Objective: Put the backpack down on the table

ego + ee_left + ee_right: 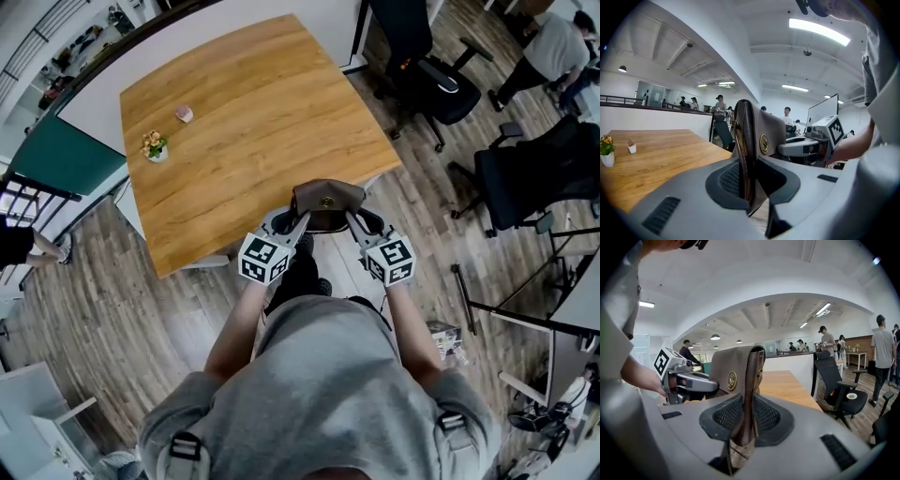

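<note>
Right now my left gripper [300,223] and right gripper [352,220] each clench one side of the brown backpack [326,199], holding it upright at the near edge of the wooden table [253,122]. It perhaps hangs just off the tabletop.

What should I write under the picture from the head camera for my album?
The left gripper and right gripper hold a brown backpack at the near edge of the wooden table.
</note>
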Available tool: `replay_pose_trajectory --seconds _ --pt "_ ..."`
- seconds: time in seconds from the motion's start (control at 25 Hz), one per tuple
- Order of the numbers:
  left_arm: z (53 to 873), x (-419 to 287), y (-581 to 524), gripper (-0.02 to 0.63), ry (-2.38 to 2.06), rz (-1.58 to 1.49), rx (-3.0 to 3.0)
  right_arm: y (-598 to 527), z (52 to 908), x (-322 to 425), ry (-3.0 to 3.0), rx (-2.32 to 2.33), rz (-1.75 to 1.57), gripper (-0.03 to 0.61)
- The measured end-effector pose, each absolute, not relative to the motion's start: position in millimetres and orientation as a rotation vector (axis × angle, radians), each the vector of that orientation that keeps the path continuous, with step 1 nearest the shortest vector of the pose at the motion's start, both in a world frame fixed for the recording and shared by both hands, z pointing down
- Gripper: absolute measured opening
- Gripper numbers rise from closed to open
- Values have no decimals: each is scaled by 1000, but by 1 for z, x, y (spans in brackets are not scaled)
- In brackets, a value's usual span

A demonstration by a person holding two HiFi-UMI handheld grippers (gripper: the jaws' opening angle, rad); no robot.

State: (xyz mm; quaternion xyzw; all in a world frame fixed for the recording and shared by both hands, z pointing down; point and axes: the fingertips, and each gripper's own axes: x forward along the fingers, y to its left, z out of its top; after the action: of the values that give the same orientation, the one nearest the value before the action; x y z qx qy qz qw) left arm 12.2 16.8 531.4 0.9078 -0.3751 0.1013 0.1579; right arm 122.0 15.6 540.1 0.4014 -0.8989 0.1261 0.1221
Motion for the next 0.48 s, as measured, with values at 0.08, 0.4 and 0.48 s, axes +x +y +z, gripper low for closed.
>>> replay_pose_trajectory --seconds 0.08,0.4,0.48 --pt "529 13 5 75 -1067 291 2606 6 538 123 -2620 1182 362 82" --pt "525 17 -37 74 -1032 291 2634 -33 534 127 -2607 1225 346 83" --pt "525 17 -47 74 -1029 294 2638 -42 533 127 -2607 1233 346 83"
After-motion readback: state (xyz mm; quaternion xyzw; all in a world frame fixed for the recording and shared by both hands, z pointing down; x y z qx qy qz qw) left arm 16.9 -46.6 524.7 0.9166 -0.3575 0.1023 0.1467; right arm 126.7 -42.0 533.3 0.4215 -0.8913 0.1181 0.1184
